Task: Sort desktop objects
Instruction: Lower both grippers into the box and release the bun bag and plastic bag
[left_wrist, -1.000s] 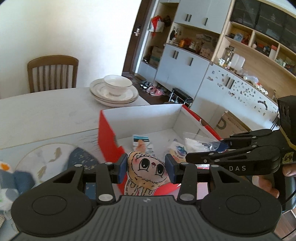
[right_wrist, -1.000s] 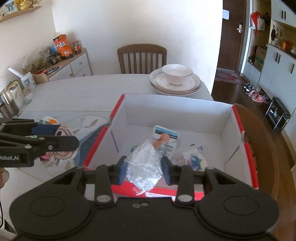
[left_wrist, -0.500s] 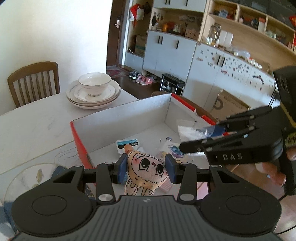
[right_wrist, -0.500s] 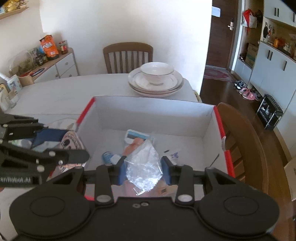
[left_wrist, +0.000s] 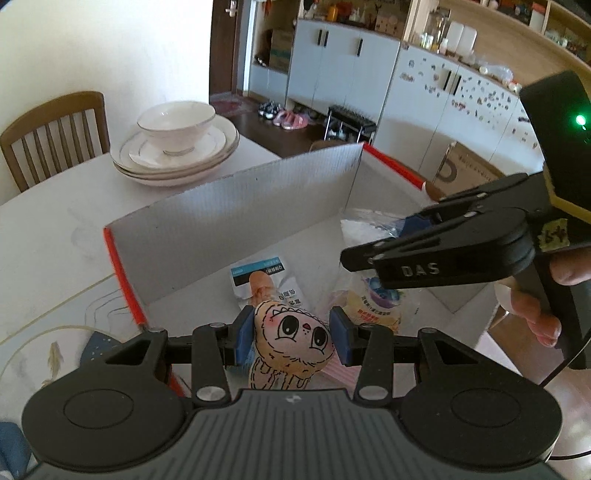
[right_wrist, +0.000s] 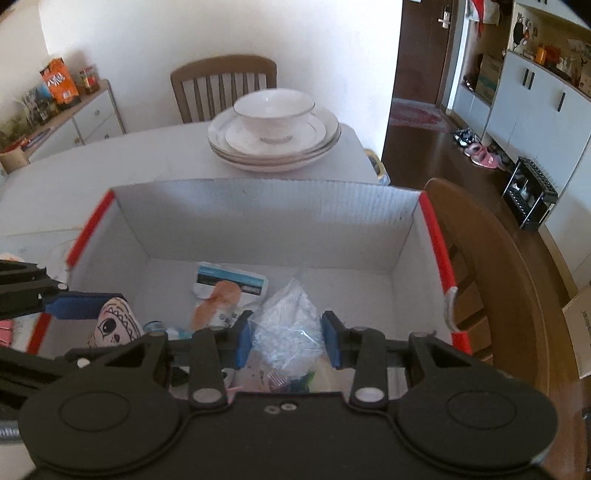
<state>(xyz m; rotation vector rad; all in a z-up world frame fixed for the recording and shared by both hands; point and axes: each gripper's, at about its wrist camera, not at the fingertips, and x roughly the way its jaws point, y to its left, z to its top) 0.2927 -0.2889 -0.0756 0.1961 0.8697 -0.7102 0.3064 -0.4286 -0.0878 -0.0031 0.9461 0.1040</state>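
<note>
The left gripper (left_wrist: 291, 341) pinches a cartoon-faced plush toy (left_wrist: 291, 345) and the right gripper (right_wrist: 287, 341) a crumpled clear plastic bag (right_wrist: 286, 326), both held over the red-edged cardboard box (right_wrist: 266, 218) of snack packets (right_wrist: 225, 291). Working so near each other, the grippers risk colliding on release, and the light bag might cling to a pad.

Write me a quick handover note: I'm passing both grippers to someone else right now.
Left gripper: shut on the owl toy, held over the box.
Right gripper: shut on the clear plastic bag, also over the box.
Done: a snack packet and another pouch already lie in the box.
Left: release toy and bag into the box.
</note>
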